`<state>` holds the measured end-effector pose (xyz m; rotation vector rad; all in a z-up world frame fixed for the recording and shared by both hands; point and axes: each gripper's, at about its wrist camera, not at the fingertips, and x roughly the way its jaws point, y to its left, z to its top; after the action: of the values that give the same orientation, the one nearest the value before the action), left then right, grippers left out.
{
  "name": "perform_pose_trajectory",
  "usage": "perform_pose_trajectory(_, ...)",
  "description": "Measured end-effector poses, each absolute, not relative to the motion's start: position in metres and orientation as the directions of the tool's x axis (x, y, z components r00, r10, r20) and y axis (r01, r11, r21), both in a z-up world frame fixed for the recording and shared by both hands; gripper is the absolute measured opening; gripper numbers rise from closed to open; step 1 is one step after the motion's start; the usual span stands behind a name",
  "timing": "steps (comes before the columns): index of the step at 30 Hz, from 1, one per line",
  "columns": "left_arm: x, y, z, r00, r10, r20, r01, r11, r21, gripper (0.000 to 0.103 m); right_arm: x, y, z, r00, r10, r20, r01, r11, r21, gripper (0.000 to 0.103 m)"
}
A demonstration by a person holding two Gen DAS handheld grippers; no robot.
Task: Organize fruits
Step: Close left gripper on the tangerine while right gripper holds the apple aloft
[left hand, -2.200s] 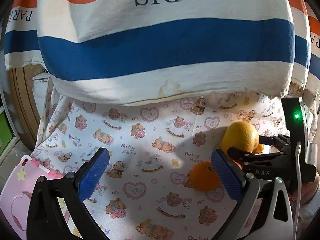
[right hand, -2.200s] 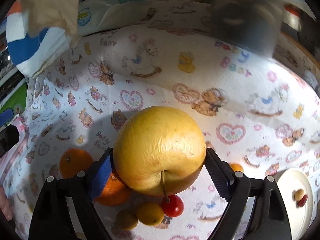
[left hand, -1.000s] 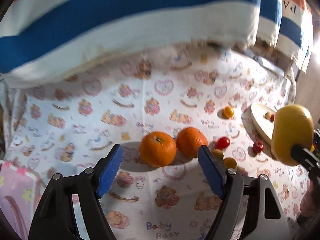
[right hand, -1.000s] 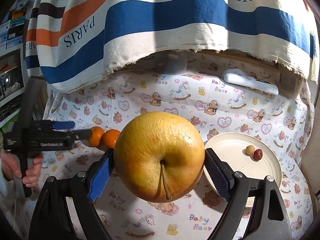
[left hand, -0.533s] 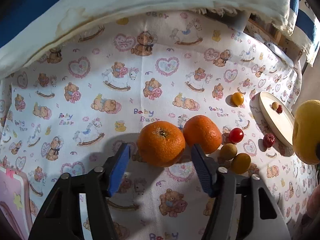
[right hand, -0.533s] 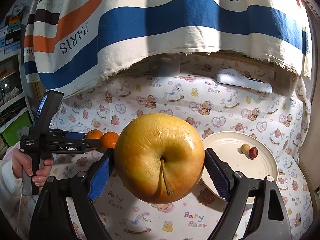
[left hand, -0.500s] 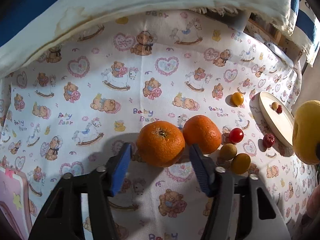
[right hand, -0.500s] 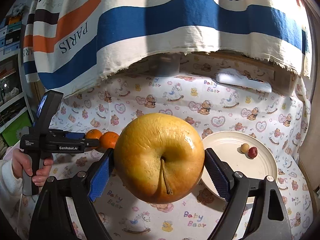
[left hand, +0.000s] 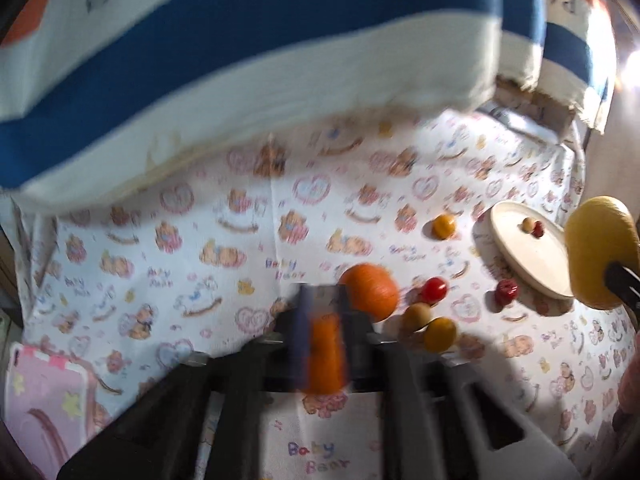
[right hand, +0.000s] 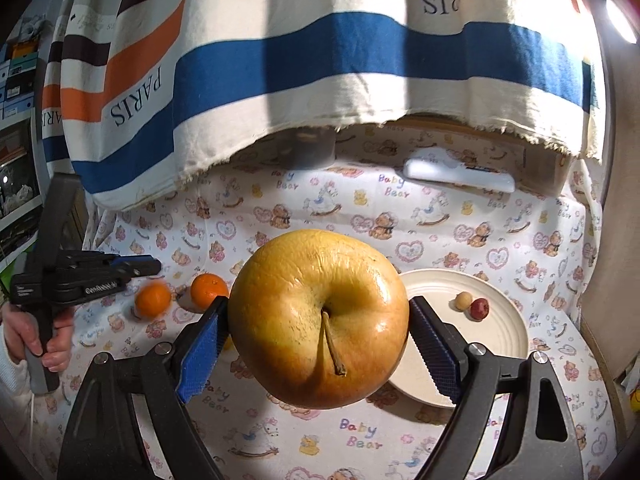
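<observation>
Left gripper [left hand: 322,296] is now sitting fully closed where it was wide around the orange [right hand: 153,300], which is slipping loose, blurry, well left of the plate [right hand: 500,332], while the right gripper [right hand: 318,320] is clamping the apple [right hand: 304,280] above the plate's near-left edge, probably for dropping there.

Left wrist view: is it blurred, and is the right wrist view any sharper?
Left wrist view: smeared by motion blur, worst on the left claw and striped cloth, glare at the upper right. Right wrist view: sharp on the apple, bright lamp glare top right.
</observation>
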<state>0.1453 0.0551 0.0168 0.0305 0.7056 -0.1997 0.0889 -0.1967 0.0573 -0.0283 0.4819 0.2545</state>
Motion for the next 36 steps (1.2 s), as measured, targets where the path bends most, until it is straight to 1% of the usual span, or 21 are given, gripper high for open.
perform_pose_trajectory(3,0.141,0.05,0.03,0.759,-0.159,-0.631,0.185,0.982,-0.026,0.009,0.086,-0.2,0.06,0.858,0.232,-0.458,-0.243,0.969,0.035,0.089)
perform_pose_trajectory(5,0.14,0.05,0.031,0.762,-0.149,-0.63,0.18,0.984,-0.015,0.017,0.084,-0.202,0.06,0.856,0.232,-0.462,-0.242,0.969,0.037,0.089)
perform_pose_trajectory(6,0.139,0.051,0.031,0.764,-0.143,-0.629,0.174,0.985,-0.012,0.033,0.082,-0.203,0.06,0.854,0.231,-0.465,-0.242,0.97,0.038,0.089)
perform_pose_trajectory(7,0.137,0.055,0.03,0.766,-0.137,-0.628,0.165,0.986,-0.014,0.046,0.081,-0.204,0.059,0.854,0.231,-0.467,-0.241,0.97,0.039,0.089)
perform_pose_trajectory(8,0.136,0.058,0.029,0.768,-0.134,-0.627,0.158,0.987,-0.018,0.048,0.08,-0.205,0.059,0.853,0.229,-0.468,-0.24,0.97,0.038,0.089)
perform_pose_trajectory(11,0.135,0.059,0.02,0.742,-0.153,-0.653,0.183,0.983,-0.023,0.049,0.079,-0.207,0.059,0.854,0.222,-0.471,-0.234,0.972,0.034,0.089)
perform_pose_trajectory(13,0.135,0.056,0.013,0.72,-0.17,-0.673,0.21,0.977,-0.023,0.054,0.08,-0.209,0.058,0.854,0.221,-0.471,-0.229,0.973,0.04,0.089)
perform_pose_trajectory(16,0.139,0.049,0.001,0.697,-0.168,-0.697,0.223,0.975,-0.011,0.057,0.08,-0.209,0.058,0.853,0.225,-0.471,-0.23,0.972,0.048,0.089)
perform_pose_trajectory(20,0.15,0.049,-0.017,0.641,-0.2,-0.741,0.219,0.973,-0.074,0.057,0.078,-0.21,0.059,0.853,0.23,-0.469,-0.236,0.971,0.047,0.089)
perform_pose_trajectory(21,0.152,0.049,-0.02,0.629,-0.204,-0.75,0.218,0.973,-0.082,0.06,0.077,-0.21,0.059,0.854,0.228,-0.468,-0.235,0.971,0.045,0.089)
perform_pose_trajectory(22,0.153,0.049,-0.022,0.631,-0.198,-0.75,0.214,0.974,-0.076,0.06,0.076,-0.211,0.059,0.855,0.226,-0.467,-0.233,0.971,0.044,0.089)
perform_pose_trajectory(28,0.157,0.048,-0.033,0.597,-0.188,-0.78,0.211,0.975,-0.074,0.059,0.074,-0.222,0.059,0.865,0.202,-0.459,-0.198,0.979,0.058,0.089)
perform_pose_trajectory(29,0.157,0.048,-0.034,0.594,-0.184,-0.783,0.208,0.976,-0.071,0.058,0.074,-0.224,0.059,0.865,0.199,-0.46,-0.191,0.979,0.065,0.089)
perform_pose_trajectory(30,0.157,0.048,-0.035,0.595,-0.181,-0.783,0.204,0.976,-0.071,0.051,0.075,-0.226,0.059,0.865,0.198,-0.46,-0.188,0.98,0.068,0.089)
perform_pose_trajectory(34,0.153,0.051,-0.034,0.618,-0.171,-0.767,0.181,0.981,-0.073,0.049,0.073,-0.23,0.059,0.869,0.185,-0.46,-0.181,0.982,0.052,0.089)
perform_pose_trajectory(36,0.146,0.051,-0.027,0.655,-0.157,-0.739,0.175,0.983,-0.055,0.049,0.072,-0.232,0.061,0.872,0.18,-0.456,-0.18,0.983,0.045,0.089)
